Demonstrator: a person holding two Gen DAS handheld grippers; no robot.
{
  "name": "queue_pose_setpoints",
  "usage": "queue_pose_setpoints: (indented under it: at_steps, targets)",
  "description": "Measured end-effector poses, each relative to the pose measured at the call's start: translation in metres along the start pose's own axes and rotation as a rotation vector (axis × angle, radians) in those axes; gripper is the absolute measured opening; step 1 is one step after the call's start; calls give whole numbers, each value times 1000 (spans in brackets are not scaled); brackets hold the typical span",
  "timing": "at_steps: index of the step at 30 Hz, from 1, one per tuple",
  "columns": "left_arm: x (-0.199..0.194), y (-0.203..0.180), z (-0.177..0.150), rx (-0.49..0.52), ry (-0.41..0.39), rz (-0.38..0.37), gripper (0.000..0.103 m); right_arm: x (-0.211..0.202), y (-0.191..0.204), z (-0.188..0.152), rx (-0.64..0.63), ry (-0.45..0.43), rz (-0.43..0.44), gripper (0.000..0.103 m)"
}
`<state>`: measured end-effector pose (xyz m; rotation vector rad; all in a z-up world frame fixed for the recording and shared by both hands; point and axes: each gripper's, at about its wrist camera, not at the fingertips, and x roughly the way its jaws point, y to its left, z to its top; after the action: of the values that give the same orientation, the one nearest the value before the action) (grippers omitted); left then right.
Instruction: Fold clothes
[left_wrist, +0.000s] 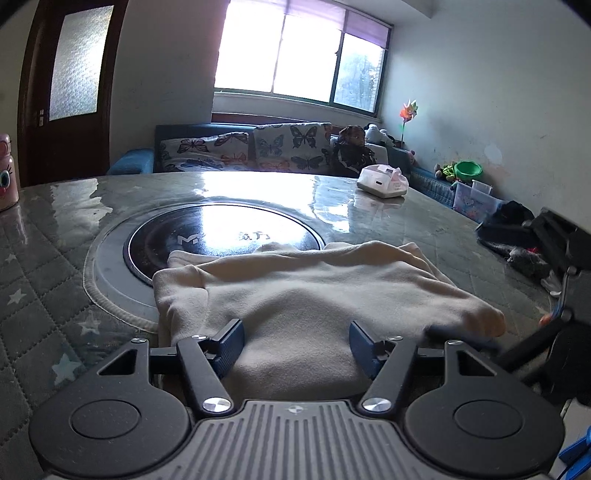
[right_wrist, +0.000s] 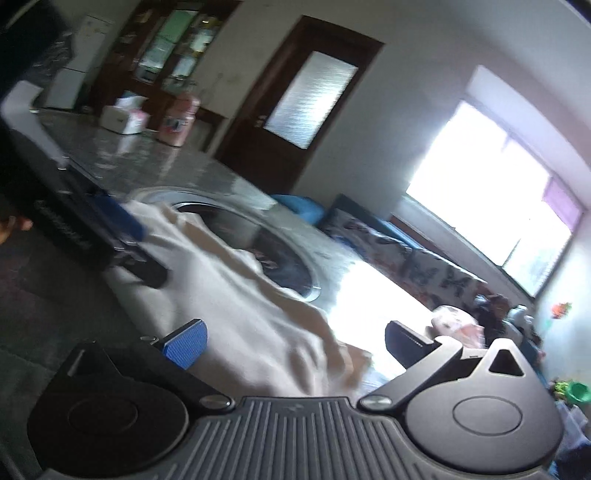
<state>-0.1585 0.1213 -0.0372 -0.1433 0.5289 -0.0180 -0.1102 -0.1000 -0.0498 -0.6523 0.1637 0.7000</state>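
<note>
Cream garment (left_wrist: 314, 288), soft fleece-like cloth, lying partly folded on the tabletop (left_wrist: 55, 236), its far edge overlapping the round black glass disc (left_wrist: 221, 229) set into the middle of the surface. From my left wrist camera I log the left hand-held gripper (left_wrist: 295, 347) with its blue pads apart, the near edge of the garment lying between them but no pad pressing on the cloth. From my right wrist camera, blurred, I log the right hand-held gripper (right_wrist: 295, 343) with its jaws spread wide over a rumpled corner of the same garment, nothing pinched that I can make out. Each gripper shows at the edge of the other's view, near opposite ends of the cloth. Other items on the tabletop: a white and pink box (left_wrist: 382, 181) at the far side, a pink bottle (left_wrist: 5, 177) at the left edge. Behind the tabletop: a sofa with butterfly-print covers (left_wrist: 251, 147), a bright window (left_wrist: 295, 55), a dark wooden door (left_wrist: 70, 85).
</note>
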Motion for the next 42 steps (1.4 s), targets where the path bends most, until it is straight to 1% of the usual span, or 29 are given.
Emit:
queue_pose_setpoints:
  at_steps: [1,2,6,9,13,17,19,21,24,29,34,37,39,42]
  targets:
    - [0,0,0,1,0,1,67,2,-2,-1,0,14,-27,103]
    - [0,0,0,3,-1,1,67,3,-3,-3,2,19,-37,103]
    - [0,-1,-1,7,-3,0,67,7,-7,-13,37,56,-46,103]
    - [1,-1,-1,11,-2,2,67,3,-4,-22,44,46,-59,103]
    - [1,-1,-1,12,1,3,67,-4,-16,-21,95,50,-27,103]
    - [1,-2,-1,14,0,3,68,-12,-34,-23,143,45,-77,103]
    - [1,-2,-1,15,-1,3,69,-10,-39,-29,162,77,-95,103]
    - [2,-2,-1,15,0,3,69,-4,-40,-37,165,118,-83,103]
    - [2,-1,0,13,2,1,69,-3,-36,-49,168,129,-62,103]
    - [2,-2,0,17,2,0,70,-6,-43,-45,163,157,-23,103]
    - [2,-3,-1,17,1,-1,71,-5,-56,-24,179,111,-46,103]
    - [2,-3,-1,17,1,-2,72,10,-54,-24,159,125,-62,103]
    - [2,-2,-1,17,2,-5,72,20,-51,-31,154,161,-51,103]
    - [2,-1,-1,16,2,-9,72,21,-52,-39,178,169,-48,103]
